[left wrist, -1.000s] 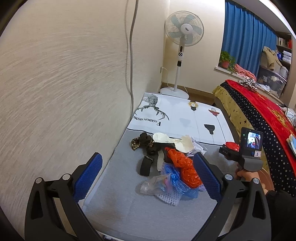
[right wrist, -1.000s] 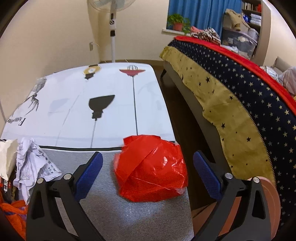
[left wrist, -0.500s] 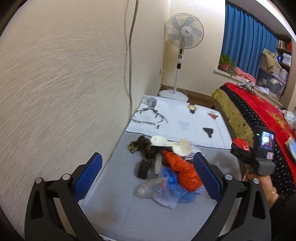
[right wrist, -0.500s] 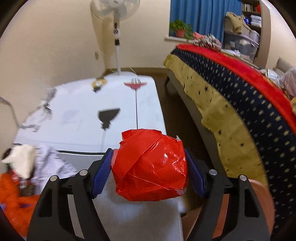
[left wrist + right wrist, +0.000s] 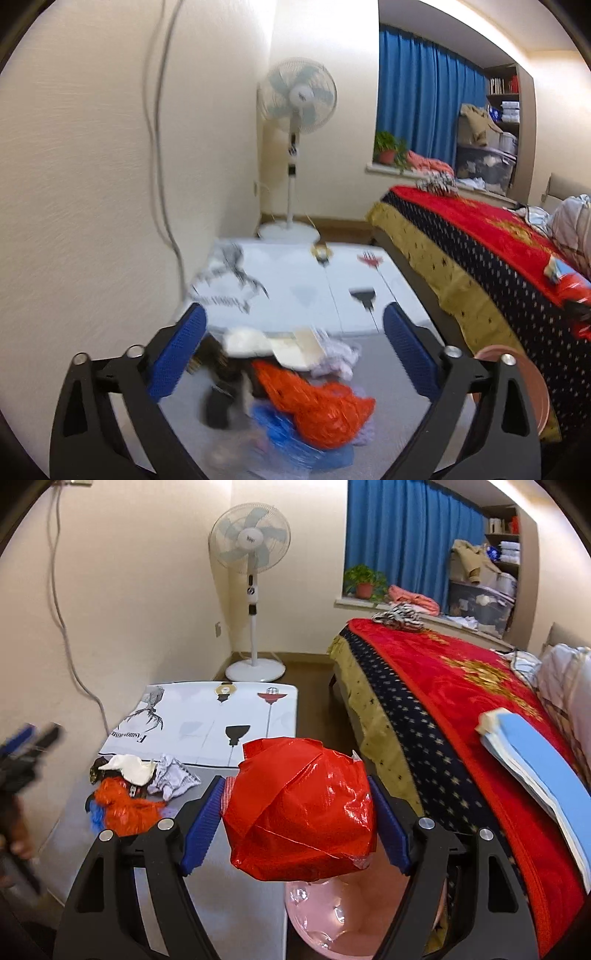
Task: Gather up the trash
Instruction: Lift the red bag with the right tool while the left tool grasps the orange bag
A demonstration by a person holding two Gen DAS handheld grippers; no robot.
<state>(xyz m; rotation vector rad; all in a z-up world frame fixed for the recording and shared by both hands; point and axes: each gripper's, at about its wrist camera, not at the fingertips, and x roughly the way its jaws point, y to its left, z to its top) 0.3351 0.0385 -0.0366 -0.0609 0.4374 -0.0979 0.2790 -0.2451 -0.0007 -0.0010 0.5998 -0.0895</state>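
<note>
Right fingers (image 5: pixel 297 821) pinch a crumpled red ball of trash (image 5: pixel 299 812) just above the pink bin (image 5: pixel 332 923); left fingers (image 5: pixel 291 354), closing with nothing between them, hover spread over the heap.

One piece looks about to be binned, while the trash pile (image 5: pixel 291 398) on the grey counter (image 5: pixel 391 373) seems untouched, so most of the job remains. The right wrist view alone shows the bin's inside and the held ball; the left view, blurred, shows the pile closer.

Bedroom: cream walls (image 5: pixel 147 572); white pedestal fan (image 5: pixel 251 546) in corner; blue curtains (image 5: pixel 406 535) over windowsill with potted plant (image 5: pixel 364 579); bed (image 5: pixel 443 686) under red blanket; brown floor (image 5: pixel 310 672).
</note>
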